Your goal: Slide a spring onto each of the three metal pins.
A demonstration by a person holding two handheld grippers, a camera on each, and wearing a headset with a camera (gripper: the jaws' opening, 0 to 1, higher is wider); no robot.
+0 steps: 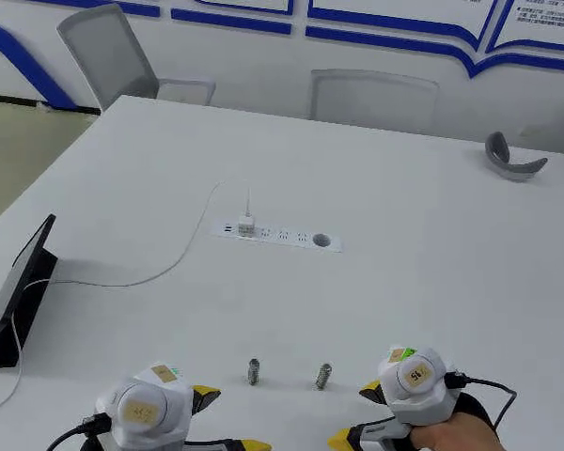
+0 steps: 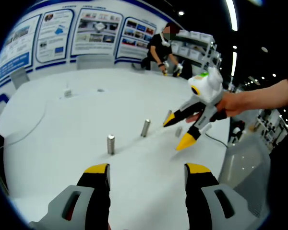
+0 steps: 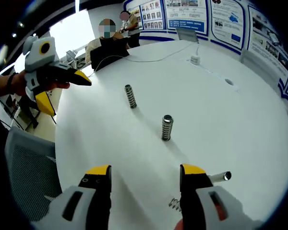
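Observation:
Two upright metal pins, each with a spring on it, stand near the table's front edge: one (image 1: 254,371) (image 3: 130,96) (image 2: 111,143) on the left, the other (image 1: 323,376) (image 3: 167,127) (image 2: 145,127) to its right. In the right gripper view a bare pin (image 3: 221,177) shows beside my right jaw, and a loose spring (image 3: 174,203) lies on the table between the jaws. My left gripper (image 1: 230,420) (image 2: 147,170) is open and holds nothing, a little short of the pins. My right gripper (image 1: 354,413) (image 3: 145,170) is open too.
A white power strip (image 1: 277,234) with a charger and a cable lies mid-table. A dark tablet (image 1: 19,291) leans at the left edge. A grey curved object (image 1: 512,160) sits far right, with chairs (image 1: 108,52) behind the table. People stand in the background.

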